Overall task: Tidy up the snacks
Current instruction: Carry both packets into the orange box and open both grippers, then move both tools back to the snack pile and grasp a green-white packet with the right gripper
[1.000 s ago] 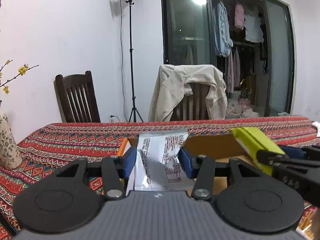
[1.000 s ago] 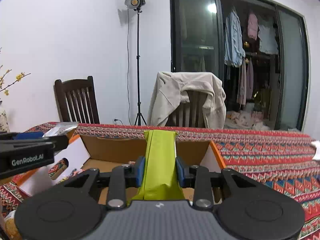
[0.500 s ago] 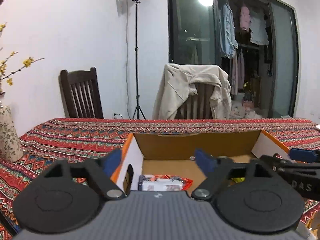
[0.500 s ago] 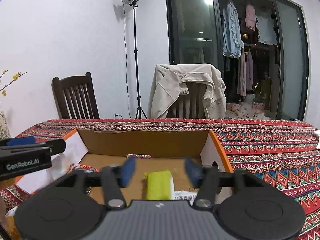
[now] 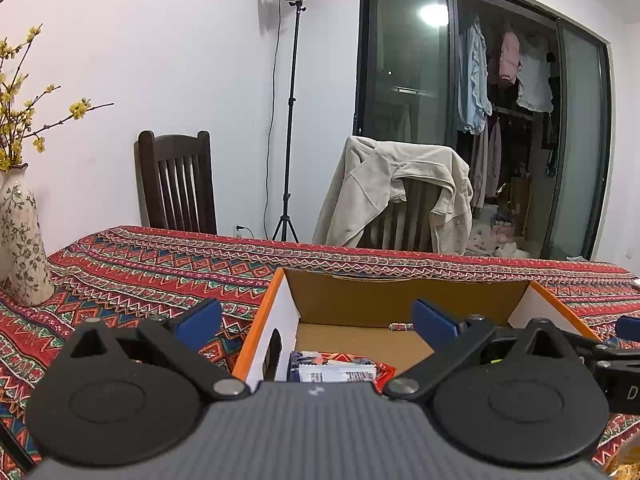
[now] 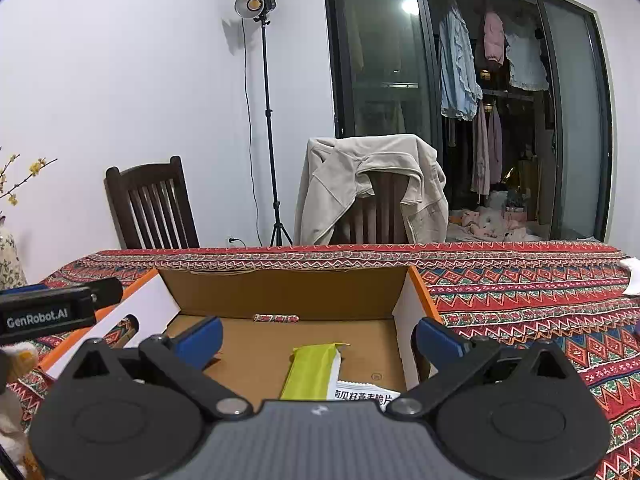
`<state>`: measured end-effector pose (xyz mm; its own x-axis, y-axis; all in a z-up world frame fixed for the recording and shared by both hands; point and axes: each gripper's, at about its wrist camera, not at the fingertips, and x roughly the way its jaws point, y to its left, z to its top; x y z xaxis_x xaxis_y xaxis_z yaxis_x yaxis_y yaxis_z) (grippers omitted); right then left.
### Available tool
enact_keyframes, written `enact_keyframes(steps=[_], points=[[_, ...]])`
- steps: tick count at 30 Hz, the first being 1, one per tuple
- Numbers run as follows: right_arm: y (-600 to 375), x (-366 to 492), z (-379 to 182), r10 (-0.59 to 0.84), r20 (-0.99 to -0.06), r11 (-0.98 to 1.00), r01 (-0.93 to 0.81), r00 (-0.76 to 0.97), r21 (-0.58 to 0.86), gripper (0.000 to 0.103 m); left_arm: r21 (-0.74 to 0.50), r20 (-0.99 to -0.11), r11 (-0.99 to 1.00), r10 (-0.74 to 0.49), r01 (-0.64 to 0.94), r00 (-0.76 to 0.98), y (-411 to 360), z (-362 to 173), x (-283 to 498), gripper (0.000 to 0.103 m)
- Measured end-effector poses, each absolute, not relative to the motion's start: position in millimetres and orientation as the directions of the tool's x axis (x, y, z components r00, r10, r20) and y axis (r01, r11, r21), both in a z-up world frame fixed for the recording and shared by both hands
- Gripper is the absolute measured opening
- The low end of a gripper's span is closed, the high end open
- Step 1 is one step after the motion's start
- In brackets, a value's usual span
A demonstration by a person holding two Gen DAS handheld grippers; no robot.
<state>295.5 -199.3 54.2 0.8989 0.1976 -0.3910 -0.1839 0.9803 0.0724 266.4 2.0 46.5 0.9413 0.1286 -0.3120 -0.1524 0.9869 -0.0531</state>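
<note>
From my left wrist camera I saw the left gripper with its blue pads spread as wide as they went; its jaws had just been opening, and nothing sat between them. It hovered over the near left corner of the cardboard box, which stood open on the patterned tablecloth. Low in that view, just past the gripper body, a white-and-red snack packet lay on the box floor. A flowered vase with yellow blossoms stood at the far left of the table.

The right wrist camera gave me what the left one hid. The right gripper was likewise fully spread, its jaws just opened, holding nothing. Below it the green snack bar lay flat on the box floor, beside a white packet with printed characters. A small striped candy rested near the back wall; the left view caught only its end. The other gripper's arm poked in from the left edge.

Both views showed a jacket-draped chair and a light stand behind the table.
</note>
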Motion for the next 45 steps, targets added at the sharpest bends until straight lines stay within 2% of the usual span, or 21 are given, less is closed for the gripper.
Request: enact_keyframes(steps=[17,30,45], points=[[-205.4,263.6,87.7,0.216,-0.332,0.976,-0.207,0.918,0.063,0.103,-0.064,-0.320,0.990,0.101,-0.128,0.942,-2.3,68.7,251.9,0.103],[-215.1,215.1,79.7,0.209,-0.378,0.976,-0.216,0.902,0.026,0.103,-0.045,-0.338,0.992,0.097,-0.119,0.936,9.4,72.2,199.4,0.103],[-225.2,154.4,51.5,0.220,-0.437,0.969,-0.248,0.872,-0.006,0.103,-0.044,-0.372,0.995,0.067,-0.090,0.926,26.3,45.0,132.8,0.103]])
